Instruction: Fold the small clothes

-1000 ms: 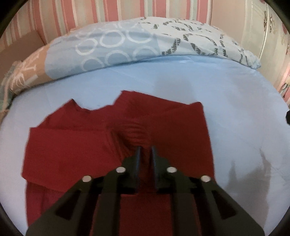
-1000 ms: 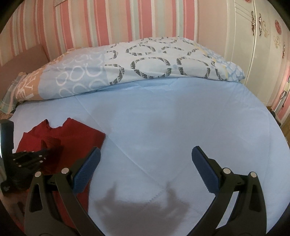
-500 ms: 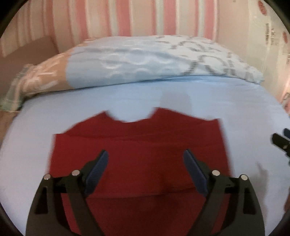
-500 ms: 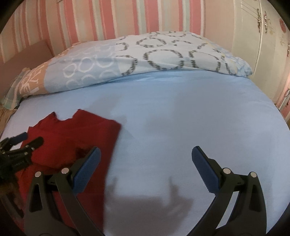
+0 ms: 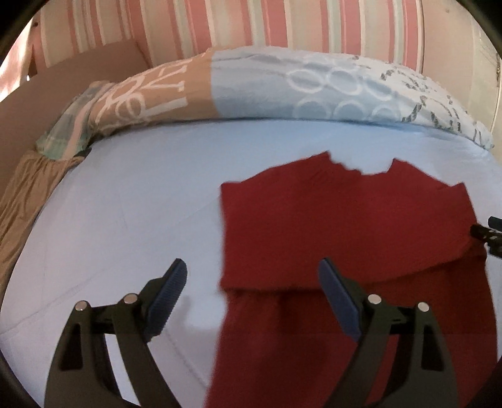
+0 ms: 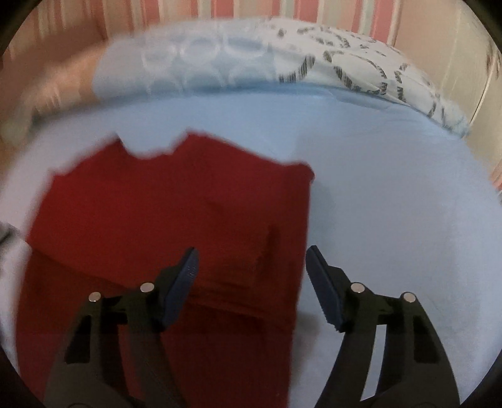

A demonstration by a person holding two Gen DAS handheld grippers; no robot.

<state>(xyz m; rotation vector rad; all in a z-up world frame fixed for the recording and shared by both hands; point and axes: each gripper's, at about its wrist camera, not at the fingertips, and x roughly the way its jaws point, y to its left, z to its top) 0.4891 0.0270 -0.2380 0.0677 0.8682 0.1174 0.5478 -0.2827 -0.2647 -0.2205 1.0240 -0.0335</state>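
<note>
A dark red garment (image 5: 345, 238) lies flat on the light blue bed sheet (image 5: 125, 219), its sleeves folded in over the body and its neckline toward the pillow. My left gripper (image 5: 254, 282) is open and empty, straddling the garment's left edge. In the right wrist view the garment (image 6: 157, 219) fills the left half. My right gripper (image 6: 252, 263) is open and empty, straddling the garment's right edge. The right gripper's tip also shows at the right rim of the left wrist view (image 5: 486, 235).
A long patterned pillow (image 5: 282, 84) lies across the head of the bed under a pink striped wall (image 5: 251, 22). A brown headboard (image 5: 62, 81) and tan bedding (image 5: 25, 194) are at the left. Bare sheet (image 6: 392, 188) lies right of the garment.
My left gripper let go of the red cloth, opened, and moved left to the garment's left edge. My right gripper moved left from bare sheet to the garment's right edge.
</note>
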